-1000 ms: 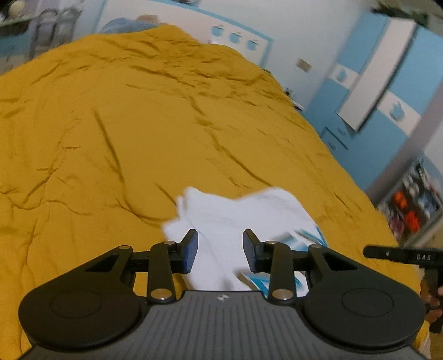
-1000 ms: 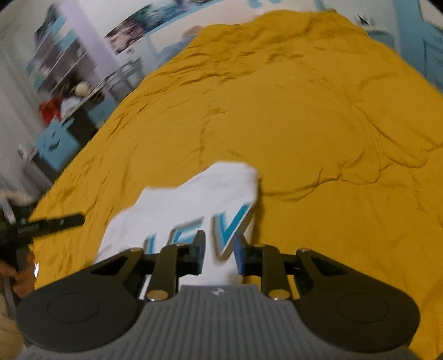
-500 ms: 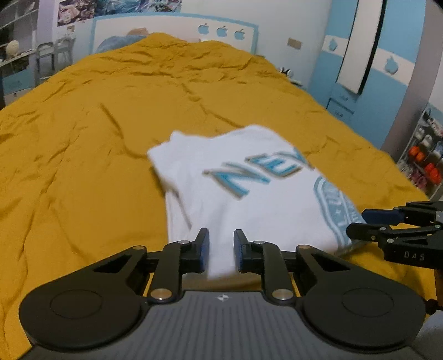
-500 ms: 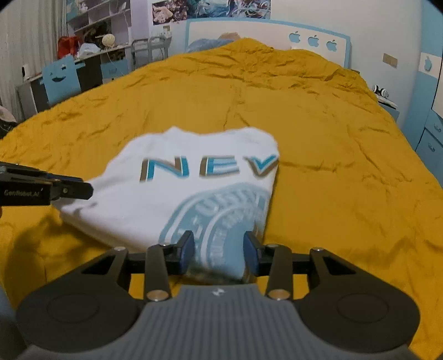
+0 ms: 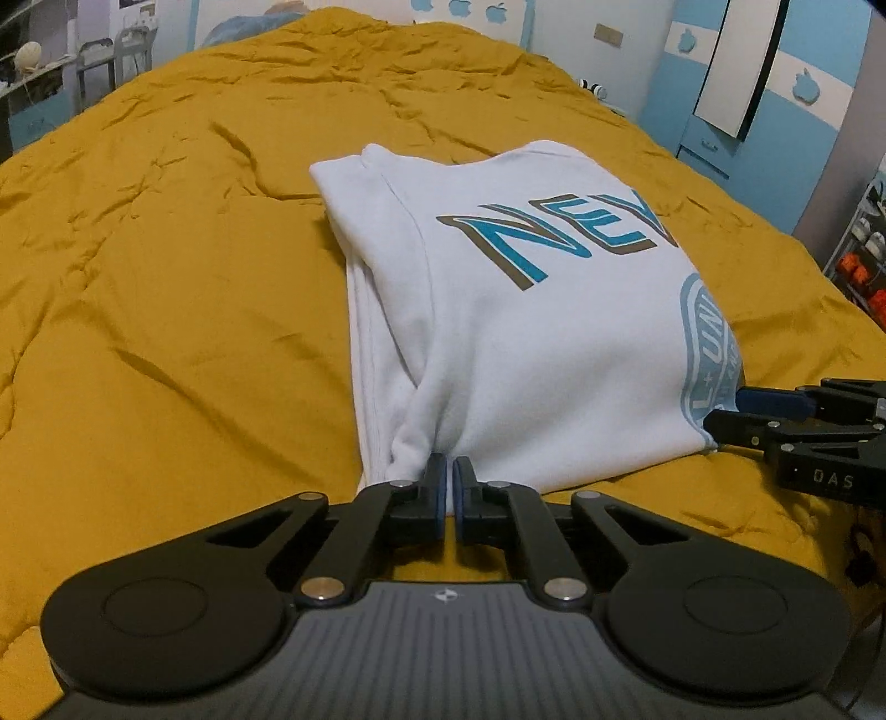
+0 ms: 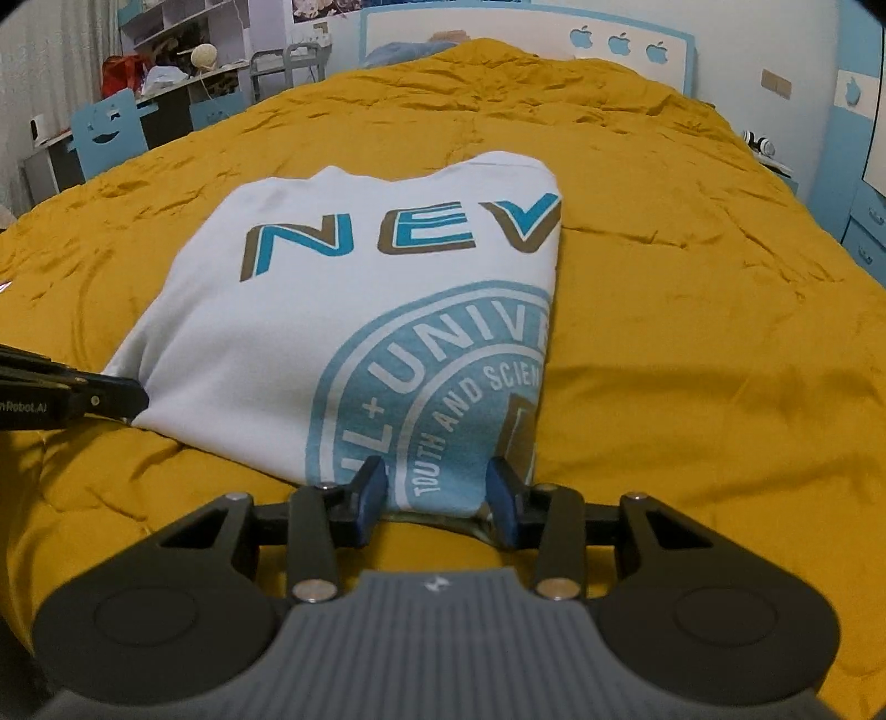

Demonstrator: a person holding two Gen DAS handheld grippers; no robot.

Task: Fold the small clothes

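A folded white T-shirt (image 5: 515, 332) with blue "NEV" lettering and a round blue print lies on the mustard bedspread (image 5: 166, 277); it also shows in the right wrist view (image 6: 354, 310). My left gripper (image 5: 448, 487) is shut on the shirt's near left corner, the cloth bunched between its fingers. My right gripper (image 6: 437, 493) is open, its fingers either side of the shirt's near right edge. The right gripper shows at the right of the left wrist view (image 5: 742, 404). The left gripper shows at the left of the right wrist view (image 6: 127, 396).
The bedspread (image 6: 692, 277) covers a wide bed. A blue wardrobe (image 5: 747, 99) stands to the right. A desk with shelves and a blue smiley chair (image 6: 108, 133) stand to the left. A headboard (image 6: 620, 39) with apple shapes is at the far end.
The shirt has come down flat on the bed. My left gripper has closed tight on its near corner. My right gripper has opened wider at the near edge.
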